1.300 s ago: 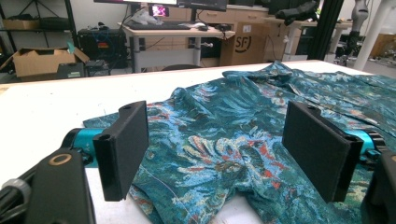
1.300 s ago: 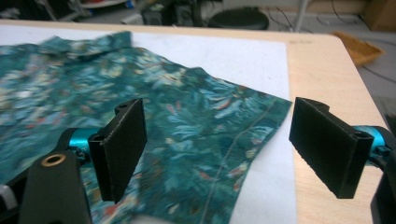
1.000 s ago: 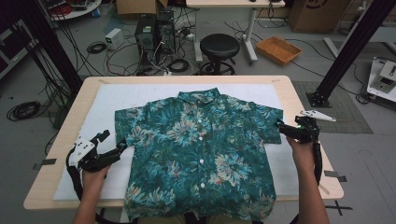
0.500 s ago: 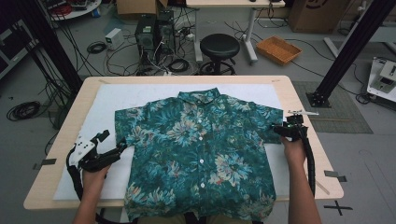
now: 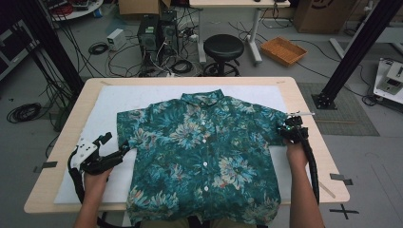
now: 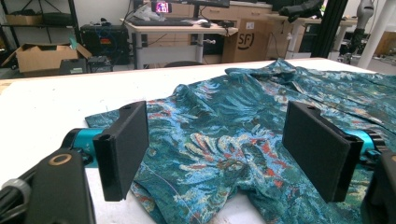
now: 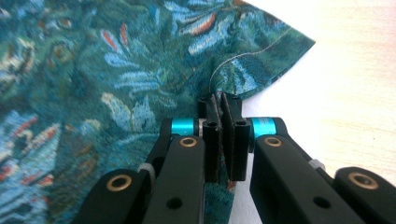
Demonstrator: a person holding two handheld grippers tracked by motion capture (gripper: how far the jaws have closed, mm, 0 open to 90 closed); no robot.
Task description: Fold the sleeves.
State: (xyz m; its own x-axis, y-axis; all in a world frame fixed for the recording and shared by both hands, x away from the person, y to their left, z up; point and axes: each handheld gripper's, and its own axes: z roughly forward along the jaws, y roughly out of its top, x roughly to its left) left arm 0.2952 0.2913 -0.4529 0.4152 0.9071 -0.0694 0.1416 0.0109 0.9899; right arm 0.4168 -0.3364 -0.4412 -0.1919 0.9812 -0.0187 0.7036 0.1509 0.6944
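Teal flowery button-up shirt (image 5: 204,156) lies flat on tabletop (image 5: 304,102). Right tool (image 5: 288,133) just closed, pinching sleeve at 3 o'clock; left tool (image 5: 111,151) spread wide at 9.

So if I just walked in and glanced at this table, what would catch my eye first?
Most likely the teal flowered shirt, spread flat and buttoned on the white mat covering the wooden table. Next, the two hand-held grippers at its sleeves: the right gripper has just closed its fingers on the edge of one sleeve, while the left gripper waits at the other sleeve with its fingers wide apart.
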